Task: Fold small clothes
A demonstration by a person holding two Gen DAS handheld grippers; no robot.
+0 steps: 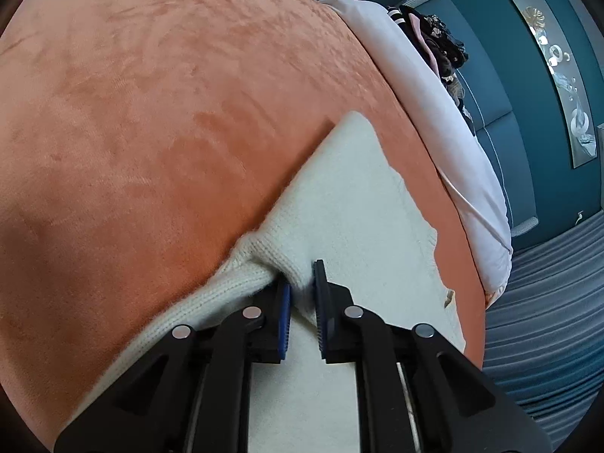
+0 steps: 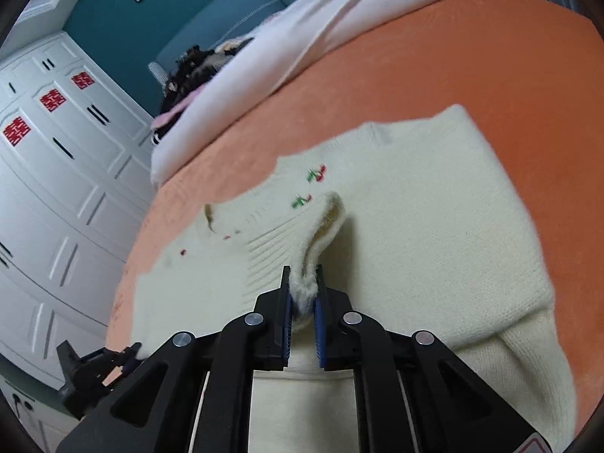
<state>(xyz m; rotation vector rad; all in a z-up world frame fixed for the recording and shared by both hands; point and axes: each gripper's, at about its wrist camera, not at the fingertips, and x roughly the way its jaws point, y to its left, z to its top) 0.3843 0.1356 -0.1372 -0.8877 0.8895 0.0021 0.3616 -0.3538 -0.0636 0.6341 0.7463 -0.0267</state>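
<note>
A cream sweater [image 2: 434,226] lay flat on the orange blanket [image 1: 151,113], filling the middle and lower part of the right wrist view. The right gripper [image 2: 303,304] was clamped on a pinched-up fold of the ribbed knit, with fuzzy wool bunched between its blue pads [image 2: 318,324]. That fold rose toward 12 o'clock from the jaws, just below two small red-and-green embroidered motifs [image 2: 309,185]. The left gripper [image 1: 302,294] had its jaws pressed on a ridge of the sweater's edge, where the cream knit met the blanket at 9 o'clock. In the right wrist view the left gripper showed at 8 o'clock, at the sweater's near corner. A white pillow [image 1: 453,120] and a dark clothes pile [image 1: 441,45] lay toward 1 o'clock in the left view; white wardrobes [image 2: 56,170] stood at 9 o'clock in the right.
</note>
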